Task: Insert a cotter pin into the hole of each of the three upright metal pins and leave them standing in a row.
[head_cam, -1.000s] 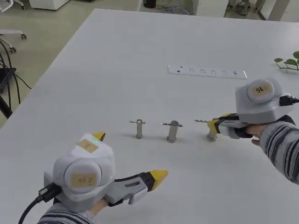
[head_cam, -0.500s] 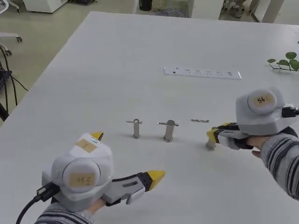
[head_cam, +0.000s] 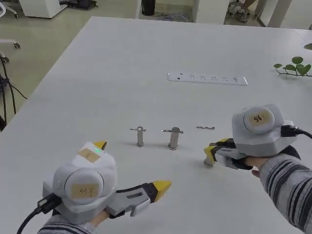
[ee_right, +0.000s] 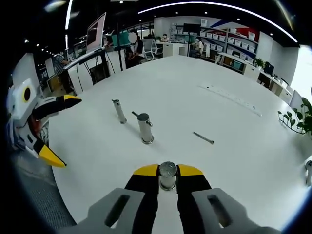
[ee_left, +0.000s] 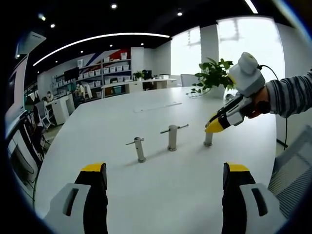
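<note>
Two upright metal pins, the left pin [head_cam: 140, 136] and the middle pin [head_cam: 173, 138], stand side by side, each with a cotter pin through its top. My right gripper [head_cam: 213, 150] is shut on the third pin [head_cam: 209, 158], which stands on the table nearer to me than the other two. In the right gripper view this pin [ee_right: 167, 175] sits between the yellow tips. A loose cotter pin [head_cam: 205, 128] lies flat on the table behind it. My left gripper [head_cam: 131, 165] hovers open and holds nothing, in front of the row.
A white power strip [head_cam: 207, 78] lies further back on the white table [head_cam: 97, 87]. A green plant sprig [head_cam: 292, 66] rests at the far right. Chairs and shelving stand beyond the table's edges.
The right gripper has drawn the third pin toward me and slightly left, away from the cotter pin, which now lies alone on the table. The left gripper has hardly moved.
</note>
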Available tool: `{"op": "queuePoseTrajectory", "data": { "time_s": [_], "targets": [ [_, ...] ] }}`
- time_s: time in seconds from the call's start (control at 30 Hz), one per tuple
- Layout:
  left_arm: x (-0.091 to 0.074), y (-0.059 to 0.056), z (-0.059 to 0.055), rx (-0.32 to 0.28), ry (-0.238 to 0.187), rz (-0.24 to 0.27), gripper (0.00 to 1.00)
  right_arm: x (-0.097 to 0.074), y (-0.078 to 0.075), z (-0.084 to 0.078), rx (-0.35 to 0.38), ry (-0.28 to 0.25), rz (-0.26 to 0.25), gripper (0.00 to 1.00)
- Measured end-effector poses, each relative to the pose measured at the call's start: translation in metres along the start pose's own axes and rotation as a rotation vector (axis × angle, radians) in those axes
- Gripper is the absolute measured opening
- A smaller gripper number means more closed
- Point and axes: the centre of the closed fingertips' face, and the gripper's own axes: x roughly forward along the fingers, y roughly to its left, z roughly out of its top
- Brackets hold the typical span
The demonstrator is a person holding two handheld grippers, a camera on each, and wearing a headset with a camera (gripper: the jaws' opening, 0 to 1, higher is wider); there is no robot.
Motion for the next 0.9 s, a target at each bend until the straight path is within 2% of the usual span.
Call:
{"op": "queuePoseTrajectory", "data": {
  "time_s": [0.13,0.27,0.5,0.8,0.9],
  "targets": [
    [0.0,0.0,-0.001,0.004,0.003,-0.001,0.99,0.004,0.01,0.004,0.031,-0.01,0.013,0.08],
    [0.0,0.0,-0.001,0.003,0.003,-0.002,0.98,0.008,0.022,0.008,0.02,-0.02,0.017,0.08],
    [0.002,-0.002,-0.001,0.004,0.003,-0.009,0.98,0.014,0.041,0.009,0.049,-0.029,0.039,0.08],
    [0.002,-0.003,-0.001,0.005,0.004,-0.013,0.98,0.018,0.057,0.003,0.064,-0.026,0.049,0.08],
    [0.002,-0.004,-0.001,0.007,0.004,-0.017,0.98,0.019,0.06,0.003,0.047,-0.035,0.04,0.08]
  ]
}}
